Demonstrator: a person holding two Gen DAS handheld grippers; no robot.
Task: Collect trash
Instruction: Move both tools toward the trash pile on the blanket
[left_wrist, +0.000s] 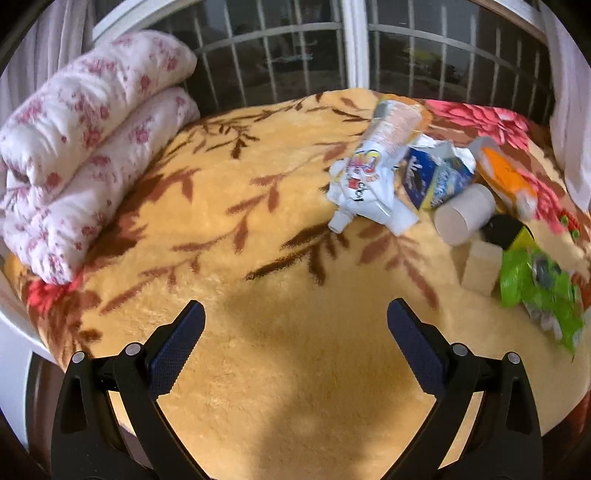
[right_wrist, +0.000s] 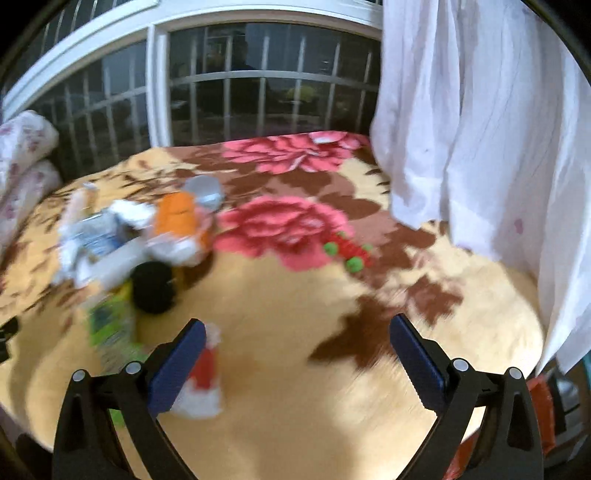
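A heap of trash lies on a yellow floral blanket (left_wrist: 258, 206): a white squeezed pouch (left_wrist: 365, 188), a blue carton (left_wrist: 436, 177), an orange packet (left_wrist: 506, 173), a cardboard roll (left_wrist: 463, 214), a black round object (left_wrist: 506, 229), a green wrapper (left_wrist: 539, 288). My left gripper (left_wrist: 295, 325) is open and empty, nearer than and left of the heap. In the right wrist view the heap is blurred at left: orange packet (right_wrist: 177, 218), black object (right_wrist: 153, 286), green wrapper (right_wrist: 110, 325). My right gripper (right_wrist: 297, 343) is open; a red-and-white wrapper (right_wrist: 203, 373) lies beside its left finger.
A folded pink-flowered quilt (left_wrist: 85, 144) sits at the blanket's left. A barred window (left_wrist: 295, 55) stands behind. A white curtain (right_wrist: 480, 129) hangs at the right. A small red and green item (right_wrist: 349, 253) lies on the blanket.
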